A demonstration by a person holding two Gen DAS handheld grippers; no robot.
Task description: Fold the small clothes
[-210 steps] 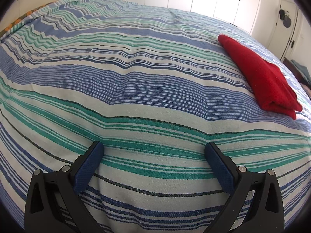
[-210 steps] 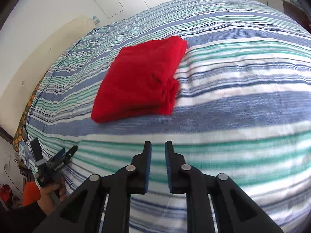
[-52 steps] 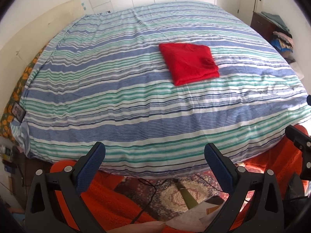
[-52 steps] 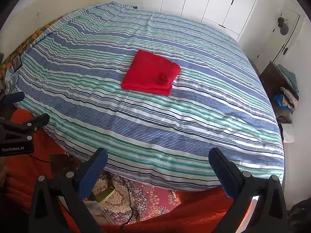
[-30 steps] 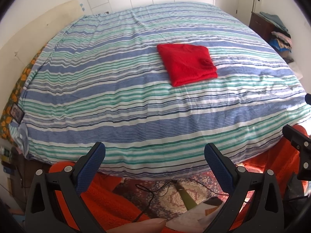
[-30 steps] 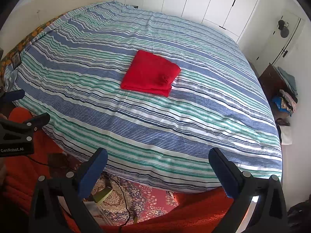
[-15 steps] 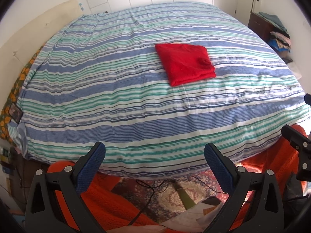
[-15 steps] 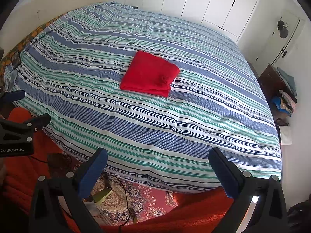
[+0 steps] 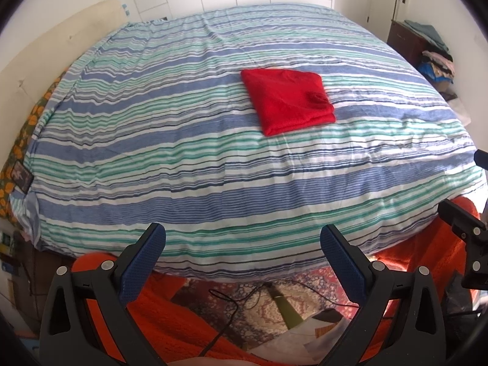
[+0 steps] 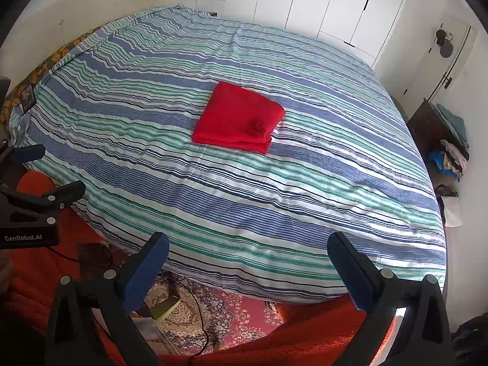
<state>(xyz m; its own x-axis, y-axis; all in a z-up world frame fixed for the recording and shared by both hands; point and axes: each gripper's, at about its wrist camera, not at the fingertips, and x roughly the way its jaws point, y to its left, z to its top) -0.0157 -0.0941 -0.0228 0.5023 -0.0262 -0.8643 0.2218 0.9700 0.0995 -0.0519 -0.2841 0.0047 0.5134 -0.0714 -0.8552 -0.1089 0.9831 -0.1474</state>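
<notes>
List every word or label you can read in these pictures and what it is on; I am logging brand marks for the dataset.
"GenRobot.AI": white letters on the black body of the left gripper, seen at the left edge of the right wrist view.
No other text is readable; the small picture card at the bed's far left corner is too small to read.

Your left gripper (image 9: 242, 253) gapes wide at the frame's bottom; the folded red cloth (image 9: 288, 100) lies upper right on the bed (image 9: 183, 158).
</notes>
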